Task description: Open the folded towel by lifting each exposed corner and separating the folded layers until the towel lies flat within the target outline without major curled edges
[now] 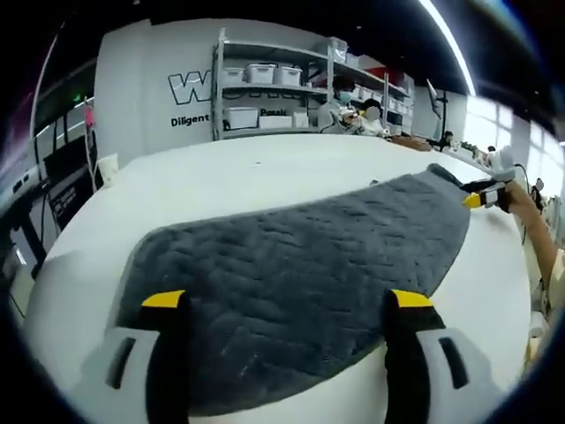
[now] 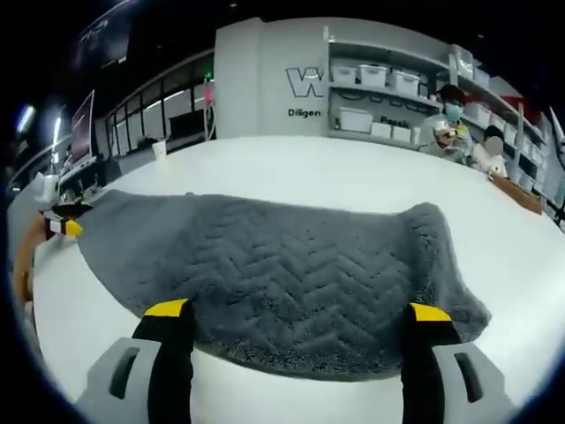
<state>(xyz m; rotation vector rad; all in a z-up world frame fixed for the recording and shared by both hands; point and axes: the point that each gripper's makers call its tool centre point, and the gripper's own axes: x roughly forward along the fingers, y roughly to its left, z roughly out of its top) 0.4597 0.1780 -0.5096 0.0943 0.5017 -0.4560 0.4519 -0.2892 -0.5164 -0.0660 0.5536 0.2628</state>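
A grey, herringbone-textured plush towel is spread across a white table; shelving stands behind, both grippers held agape.

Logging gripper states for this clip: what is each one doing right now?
Left gripper: jaws open, holding nothing, over the grey towel.
Right gripper: jaws open, holding nothing, at the towel's near edge.

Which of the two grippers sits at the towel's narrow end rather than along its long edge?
The right gripper: its yellow tips meet the grey towel at the far tapered end, while the left gripper straddles the long near edge.
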